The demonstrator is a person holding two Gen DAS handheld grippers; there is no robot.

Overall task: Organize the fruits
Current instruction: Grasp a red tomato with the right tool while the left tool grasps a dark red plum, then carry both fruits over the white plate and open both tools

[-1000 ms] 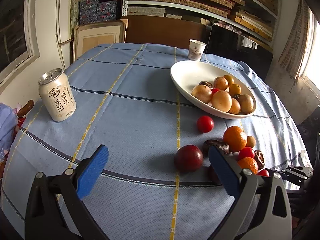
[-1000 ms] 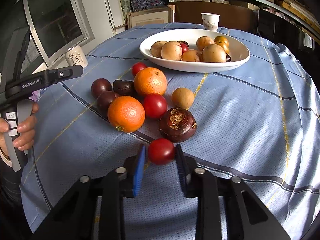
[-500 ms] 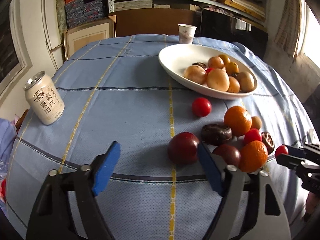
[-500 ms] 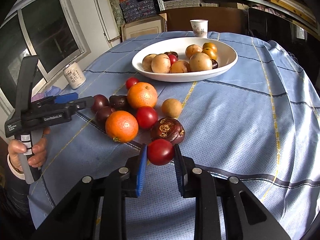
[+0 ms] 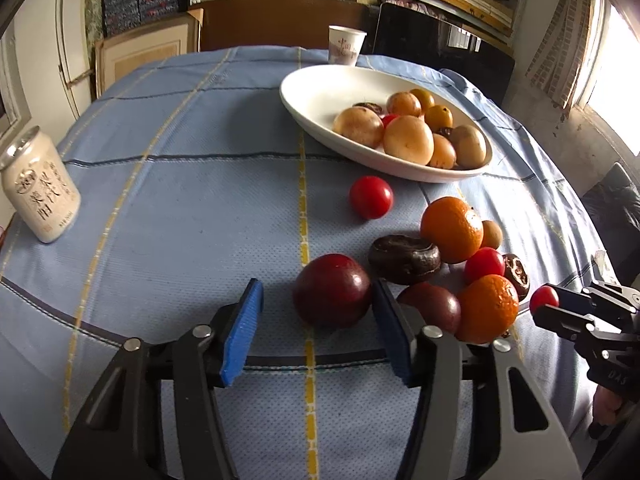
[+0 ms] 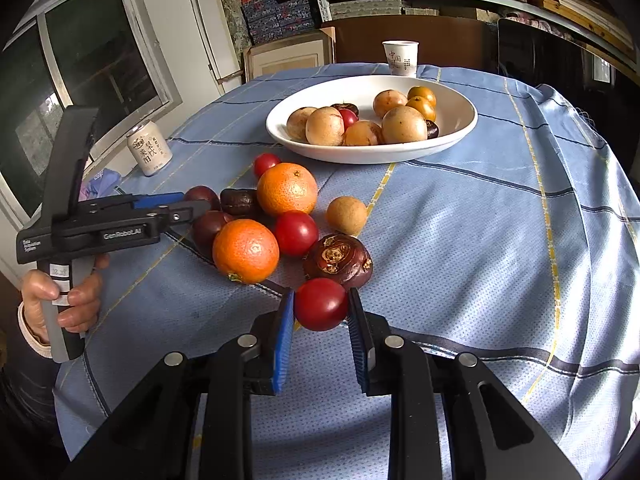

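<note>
My right gripper (image 6: 321, 308) is shut on a red cherry tomato (image 6: 321, 309) and holds it just above the cloth, in front of a dark brown chestnut-like fruit (image 6: 338, 256). My left gripper (image 5: 316, 312) is open around a dark purple passion fruit (image 5: 331, 290); its right pad touches the fruit, the left pad stands apart. Loose on the cloth lie two oranges (image 5: 451, 229), more tomatoes (image 5: 371, 197) and dark fruits (image 5: 404, 258). A white oval bowl (image 6: 452, 136) at the back holds several yellow, orange and dark fruits.
A drink can (image 5: 38, 192) stands at the left of the blue checked tablecloth (image 5: 180, 200). A paper cup (image 5: 346, 45) stands behind the bowl. Shelves and boards lie beyond the far table edge. The cloth drops off at the right.
My left gripper has moved forward and right, so the purple passion fruit now lies between its pads, which stand closer together. My right gripper has lifted the tomato slightly.
</note>
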